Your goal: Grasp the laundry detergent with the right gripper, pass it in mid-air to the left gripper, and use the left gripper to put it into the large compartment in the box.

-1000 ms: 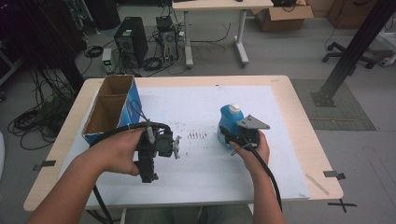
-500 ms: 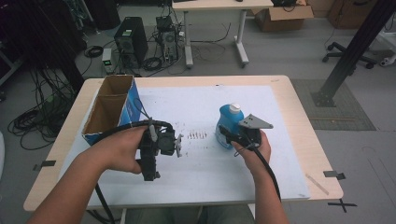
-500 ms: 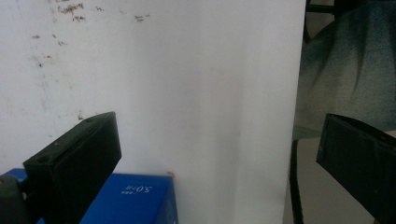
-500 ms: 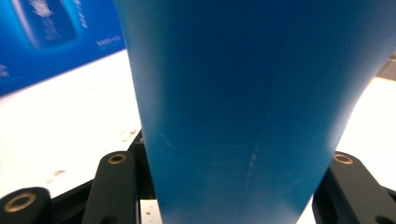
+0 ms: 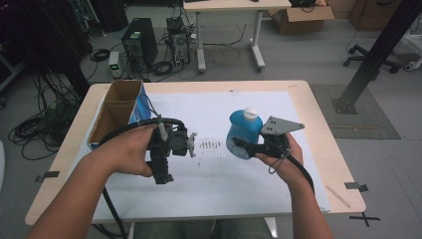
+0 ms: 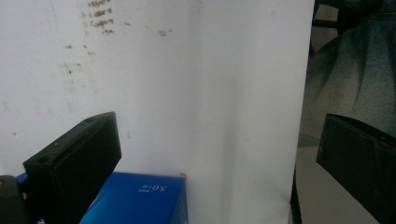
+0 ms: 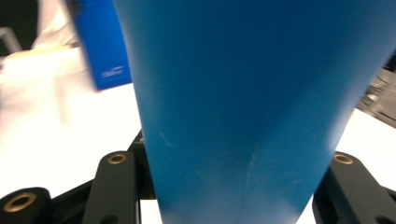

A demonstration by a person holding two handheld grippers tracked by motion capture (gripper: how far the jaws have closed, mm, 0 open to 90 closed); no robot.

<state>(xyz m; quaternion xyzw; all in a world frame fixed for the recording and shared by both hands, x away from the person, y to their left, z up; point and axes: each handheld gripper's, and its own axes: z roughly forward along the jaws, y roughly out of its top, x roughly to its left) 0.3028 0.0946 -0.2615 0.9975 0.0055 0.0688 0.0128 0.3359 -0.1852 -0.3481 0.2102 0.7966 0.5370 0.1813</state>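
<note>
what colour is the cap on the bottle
White, on a blue bottle; the cap shows best in the high view.

The surface (image 5: 318, 129) is pale wood with rounded corners, covered mostly by a white sheet (image 5: 209, 179) that carries a few dark smudges. Strips of black tape (image 5: 357, 185) mark its edges. The floor (image 5: 308, 55) is grey. Behind stands a white-legged desk (image 5: 229, 6), with a black computer tower (image 5: 141, 46) and tangled cables (image 5: 35, 129) to the left. A cardboard box (image 5: 298, 12) sits on the floor at the back, a black slanted post (image 5: 373, 55) rises on the right, and a chair base (image 5: 370, 52) shows beside it.
</note>
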